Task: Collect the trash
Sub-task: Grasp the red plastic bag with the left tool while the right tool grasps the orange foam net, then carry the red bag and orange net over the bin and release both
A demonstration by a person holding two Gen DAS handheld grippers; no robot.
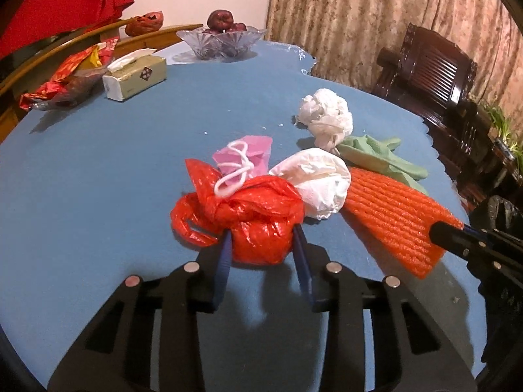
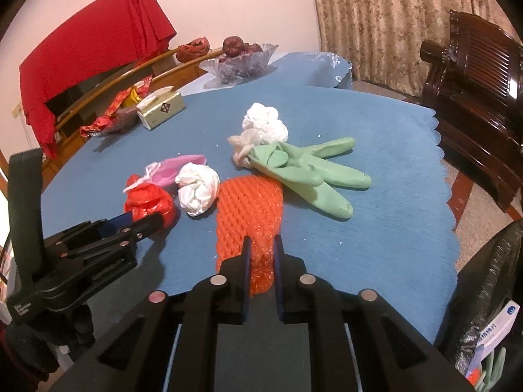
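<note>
My left gripper (image 1: pixel 263 233) is shut on a knotted red plastic bag (image 1: pixel 255 219) that rests on the blue table. It also shows in the right wrist view (image 2: pixel 148 225) holding that red bag (image 2: pixel 150 204). My right gripper (image 2: pixel 261 245) is shut on the near end of an orange foam net (image 2: pixel 250 215), which also shows in the left wrist view (image 1: pixel 395 222). A white crumpled tissue (image 2: pixel 197 189), a pink mask (image 2: pixel 173 171), another white wad (image 2: pixel 264 124) and green rubber gloves (image 2: pixel 310 173) lie close behind.
A tissue box (image 2: pixel 161 109), red snack wrappers (image 2: pixel 111 121) and a glass fruit bowl (image 2: pixel 240 62) stand at the far left. A dark wooden chair (image 2: pixel 474 91) is at the right. A black bin bag (image 2: pixel 483 297) hangs off the near right edge of the blue tablecloth (image 2: pixel 376 245).
</note>
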